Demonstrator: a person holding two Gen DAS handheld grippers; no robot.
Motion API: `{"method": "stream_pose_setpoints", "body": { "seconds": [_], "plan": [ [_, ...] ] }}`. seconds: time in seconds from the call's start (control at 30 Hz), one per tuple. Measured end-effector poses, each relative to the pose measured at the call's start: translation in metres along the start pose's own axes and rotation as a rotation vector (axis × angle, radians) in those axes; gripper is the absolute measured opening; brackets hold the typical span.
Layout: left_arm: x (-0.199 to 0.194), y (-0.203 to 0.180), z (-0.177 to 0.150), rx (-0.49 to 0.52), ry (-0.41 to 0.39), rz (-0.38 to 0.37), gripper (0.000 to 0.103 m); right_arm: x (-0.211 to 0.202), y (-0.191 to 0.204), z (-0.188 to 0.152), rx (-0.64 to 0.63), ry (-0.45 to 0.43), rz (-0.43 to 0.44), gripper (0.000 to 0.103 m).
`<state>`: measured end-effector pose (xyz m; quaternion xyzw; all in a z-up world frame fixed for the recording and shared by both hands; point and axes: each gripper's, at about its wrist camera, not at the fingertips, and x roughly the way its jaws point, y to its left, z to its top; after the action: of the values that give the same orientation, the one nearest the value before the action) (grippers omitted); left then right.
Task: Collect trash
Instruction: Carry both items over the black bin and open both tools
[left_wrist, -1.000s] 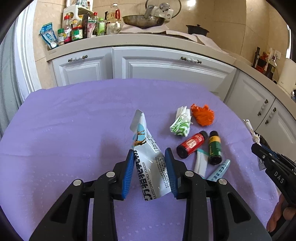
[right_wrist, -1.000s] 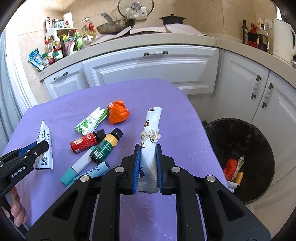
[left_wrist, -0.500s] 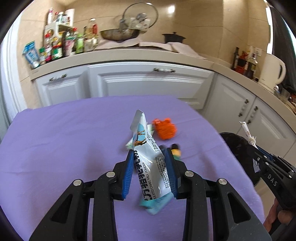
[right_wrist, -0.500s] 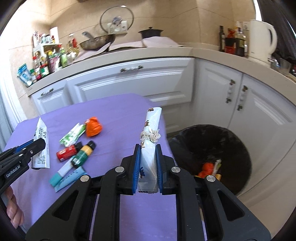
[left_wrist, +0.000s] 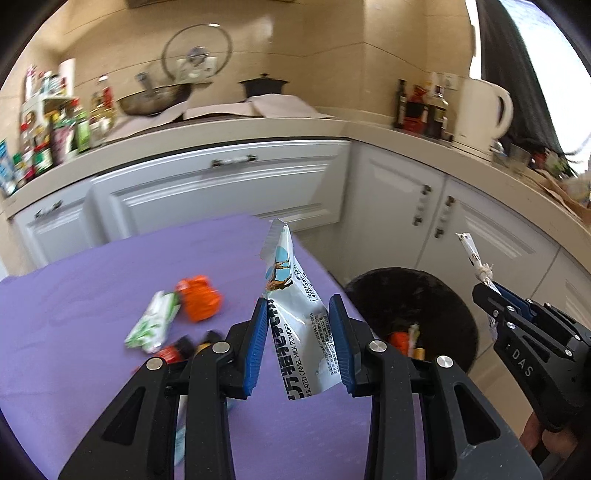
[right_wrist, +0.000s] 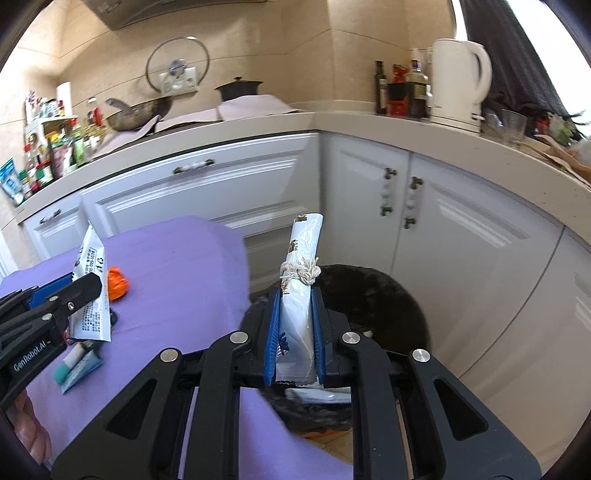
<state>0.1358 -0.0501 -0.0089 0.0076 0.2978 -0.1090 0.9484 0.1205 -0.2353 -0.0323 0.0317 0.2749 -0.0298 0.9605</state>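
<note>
Left tongs (left_wrist: 298, 343): closed on a milk powder sachet (left_wrist: 295, 314), blue pads pressed to both its sides; the sachet stands upright, its torn top tilted away.
Left tongs position: above the near right part of the bench (left_wrist: 74, 295), which carries a purple cloth.
Right tongs (right_wrist: 294, 332): clamped on a rolled white wrapper (right_wrist: 300, 280) tied round its middle with string (right_wrist: 301, 271); the roll stands upright between the pads.
Right tongs position: held over the trash bin (right_wrist: 388, 295), which has a black liner and stands on the floor just beside the bench's right edge, in front of the white cabinets (right_wrist: 461, 240).
Bin contents: an orange item (left_wrist: 398, 338) and some paler scraps show inside, seen from the left wrist camera; details too small to tell.
Remaining on bench: an orange crumpled bag (left_wrist: 197, 301), a green-and-white packet (left_wrist: 151, 325) just beside it, a red-labelled bottle (left_wrist: 171, 352) partly hidden behind the left tongs, and a teal tube (right_wrist: 75, 363) near the front edge.
Image quality: bench items in the left view are blurred.
</note>
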Motion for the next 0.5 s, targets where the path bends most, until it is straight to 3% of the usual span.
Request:
{"method": "stream_pose_setpoints", "body": {
  "seconds": [0.5],
  "plan": [
    [0.046, -0.057, 0.016, 0.071, 0.013, -0.029, 0.034, 0.022, -0.052, 0.004, 0.043, -0.014, -0.061, 0.016]
  ]
}}
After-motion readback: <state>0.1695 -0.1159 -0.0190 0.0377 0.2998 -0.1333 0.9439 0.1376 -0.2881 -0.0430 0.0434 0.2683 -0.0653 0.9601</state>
